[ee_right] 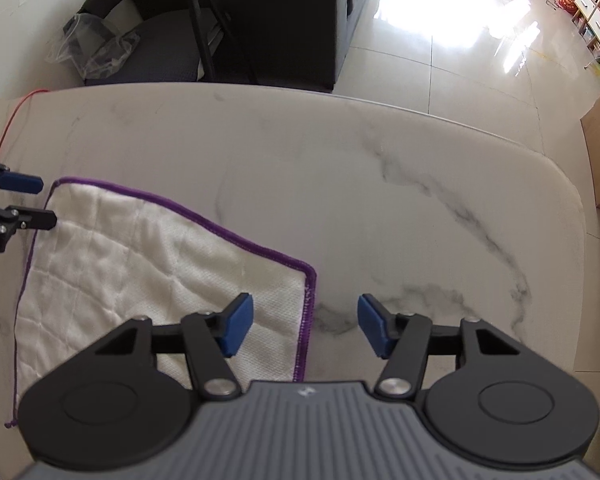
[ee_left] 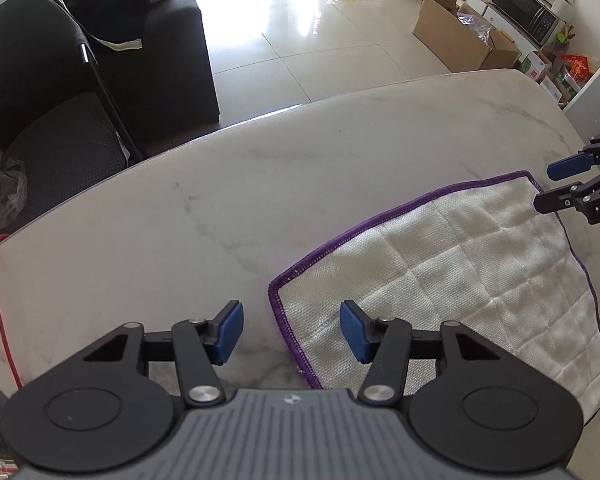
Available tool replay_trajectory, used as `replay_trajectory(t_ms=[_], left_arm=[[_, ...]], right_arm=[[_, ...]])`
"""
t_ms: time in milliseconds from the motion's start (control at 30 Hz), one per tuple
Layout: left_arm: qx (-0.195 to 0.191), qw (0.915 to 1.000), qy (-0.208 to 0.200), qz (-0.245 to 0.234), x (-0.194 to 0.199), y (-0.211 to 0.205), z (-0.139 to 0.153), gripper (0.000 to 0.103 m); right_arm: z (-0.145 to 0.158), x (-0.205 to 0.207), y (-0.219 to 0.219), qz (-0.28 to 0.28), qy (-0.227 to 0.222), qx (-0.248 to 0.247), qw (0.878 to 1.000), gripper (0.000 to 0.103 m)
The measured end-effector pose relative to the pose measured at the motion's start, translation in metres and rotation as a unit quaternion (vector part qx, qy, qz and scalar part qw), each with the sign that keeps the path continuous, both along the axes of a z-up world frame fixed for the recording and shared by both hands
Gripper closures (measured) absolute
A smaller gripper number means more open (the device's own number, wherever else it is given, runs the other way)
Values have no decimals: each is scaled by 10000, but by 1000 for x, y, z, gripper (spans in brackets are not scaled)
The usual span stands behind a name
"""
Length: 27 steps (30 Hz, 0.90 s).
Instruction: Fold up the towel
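A white quilted towel (ee_left: 460,280) with a purple hem lies flat on the marble table (ee_left: 180,220). In the left wrist view my left gripper (ee_left: 292,334) stands open astride the towel's left hem, just behind the far left corner, one pad over the cloth and one over bare marble. The right wrist view shows the same towel (ee_right: 140,260), with my right gripper (ee_right: 306,330) open astride its right hem near the far right corner. Each gripper also shows in the other's view, the right gripper (ee_left: 544,187) and the left gripper (ee_right: 48,202), both open. Neither pair of pads presses on cloth.
Beyond the table's far edge stand a black sofa (ee_left: 160,40) and a dark chair (ee_right: 172,48) with a plastic bag (ee_right: 88,44). A red cable (ee_left: 0,300) runs along the table's left side. A cardboard box (ee_left: 456,36) and a microwave (ee_left: 528,4) stand at the far right.
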<state>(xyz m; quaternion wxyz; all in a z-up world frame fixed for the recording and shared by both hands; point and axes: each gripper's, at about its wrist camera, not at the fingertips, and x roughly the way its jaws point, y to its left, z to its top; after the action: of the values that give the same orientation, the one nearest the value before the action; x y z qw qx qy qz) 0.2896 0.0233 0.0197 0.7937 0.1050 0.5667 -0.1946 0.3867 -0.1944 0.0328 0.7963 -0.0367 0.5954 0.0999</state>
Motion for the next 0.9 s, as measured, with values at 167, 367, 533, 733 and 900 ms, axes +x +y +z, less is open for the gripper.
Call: replay_trajectory(t_ms=[167, 367, 533, 733, 900], left_arm=[[-37, 9999, -16, -123, 5, -1, 0, 59], [-70, 9997, -41, -250, 8, -2, 0, 67], [108, 9988, -179, -437, 4, -7, -1, 78], [141, 9985, -190, -486, 3, -10, -1, 91], [141, 9986, -239, -446, 3, -11, 1, 92]], right_arm=[[-3, 7, 0, -21, 7, 38, 10000, 51], [-4, 14, 3, 5, -42, 52, 10000, 67], [-4, 11, 7, 205, -83, -117, 9997, 94], [-3, 10, 2, 119, -229, -323, 9991, 99], [2, 6, 2, 90, -395, -372, 9985, 100]])
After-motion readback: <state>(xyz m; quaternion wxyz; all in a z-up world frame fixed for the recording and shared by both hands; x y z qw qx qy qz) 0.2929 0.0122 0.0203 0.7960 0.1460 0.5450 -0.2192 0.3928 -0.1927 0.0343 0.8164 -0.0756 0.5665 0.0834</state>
